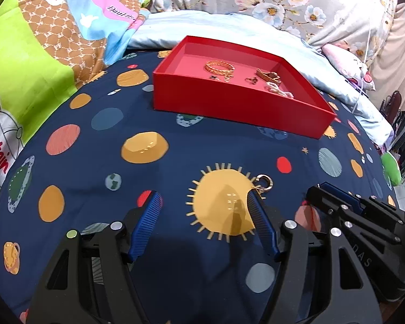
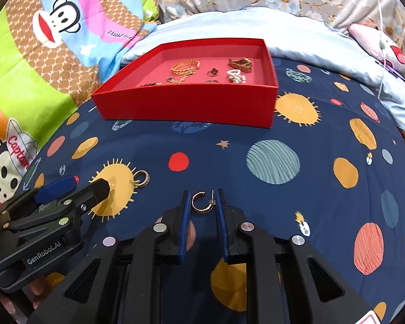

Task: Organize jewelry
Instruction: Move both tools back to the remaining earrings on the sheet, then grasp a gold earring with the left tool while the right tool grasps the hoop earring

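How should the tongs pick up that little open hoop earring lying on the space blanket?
Grip the hoop earring across its curved band, coming down from above with one blue pad each side. It lies flat on the blanket, its post sticking up near the right pad, so a pinch from the sides probably holds best. The right tongs already straddle it; whether the pads touch it is unclear.

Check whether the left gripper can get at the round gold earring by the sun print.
Probably yes: the left gripper stands open with the round gold earring just past its right fingertip, nothing between. The right gripper works a separate hoop earring.
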The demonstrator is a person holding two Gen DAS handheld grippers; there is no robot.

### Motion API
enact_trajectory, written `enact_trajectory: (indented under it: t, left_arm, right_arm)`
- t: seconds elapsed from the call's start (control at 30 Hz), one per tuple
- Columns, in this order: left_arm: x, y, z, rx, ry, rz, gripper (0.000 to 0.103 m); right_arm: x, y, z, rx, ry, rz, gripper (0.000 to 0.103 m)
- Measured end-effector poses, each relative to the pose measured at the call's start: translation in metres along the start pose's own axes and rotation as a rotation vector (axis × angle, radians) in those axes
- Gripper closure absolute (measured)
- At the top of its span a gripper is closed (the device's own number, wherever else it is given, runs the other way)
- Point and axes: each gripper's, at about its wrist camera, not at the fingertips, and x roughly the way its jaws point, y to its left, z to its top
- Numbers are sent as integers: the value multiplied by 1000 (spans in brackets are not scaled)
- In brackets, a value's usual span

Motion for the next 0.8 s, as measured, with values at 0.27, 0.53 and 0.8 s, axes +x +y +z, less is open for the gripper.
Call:
enact_trajectory:
  t: [0.27,0.53,0.8]
  left_arm:
    - [7,-26,2,42,14,-25,39]
    - [20,-40,11,54,19,-3,42]
    - [22,-48,12,86,20,31,68]
  right_arm:
    - [-6,-21,-5,64,-7,-11,85]
    - [-5,-25,-5,79,-7,3,85]
    - [-5,-27,-6,87,-7,10,85]
